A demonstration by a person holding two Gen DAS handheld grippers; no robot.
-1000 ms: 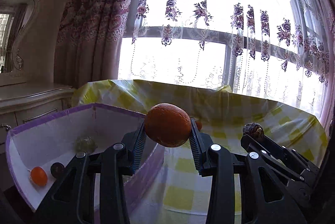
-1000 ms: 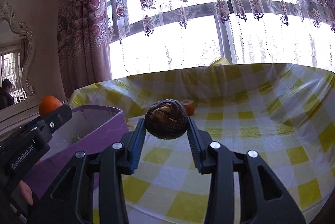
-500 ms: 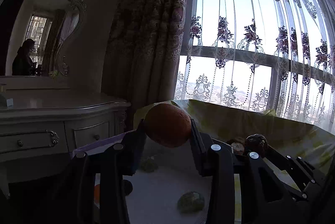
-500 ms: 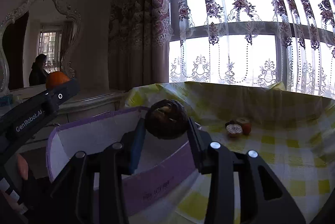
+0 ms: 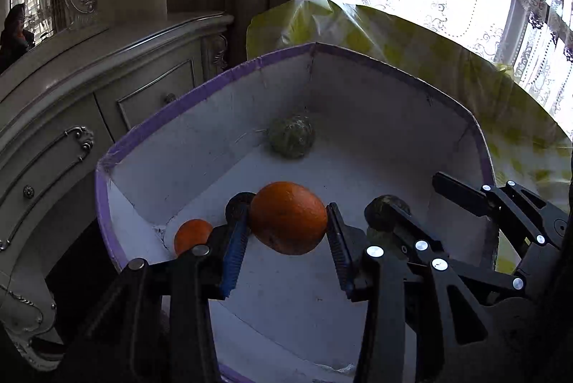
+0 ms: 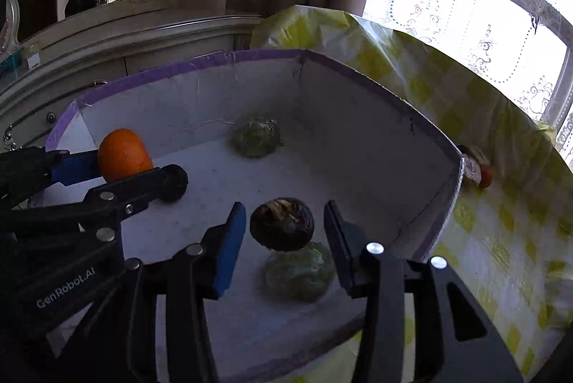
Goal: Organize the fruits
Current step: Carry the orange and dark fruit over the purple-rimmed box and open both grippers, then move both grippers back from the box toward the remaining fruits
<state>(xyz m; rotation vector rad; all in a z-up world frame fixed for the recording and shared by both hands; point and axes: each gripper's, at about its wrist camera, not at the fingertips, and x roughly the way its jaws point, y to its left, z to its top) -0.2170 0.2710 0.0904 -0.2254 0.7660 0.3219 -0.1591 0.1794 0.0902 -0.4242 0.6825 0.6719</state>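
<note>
A purple-rimmed white box (image 5: 200, 89) (image 6: 200, 61) lies below both grippers. My left gripper (image 5: 288, 240) is shut on an orange (image 5: 288, 217), also seen in the right wrist view (image 6: 123, 159), held above the box floor. My right gripper (image 6: 284, 234) is open; a dark brown fruit (image 6: 282, 224) sits between its spread fingers without touching them, just over a green fruit (image 6: 299, 272). In the box lie another green fruit (image 5: 290, 136) (image 6: 255, 136), a small orange (image 5: 191, 236) and a dark round fruit (image 5: 239, 202).
The box rests on a table with a yellow checked cloth (image 6: 501, 240). Cut fruit pieces (image 6: 478, 168) lie on the cloth by the box's right corner. A cream dresser (image 5: 89, 89) stands left, with curtains and a window behind.
Both grippers have swung left and tilted down over the box. My right gripper has opened and let go of the dark brown fruit. The left still holds the orange.
</note>
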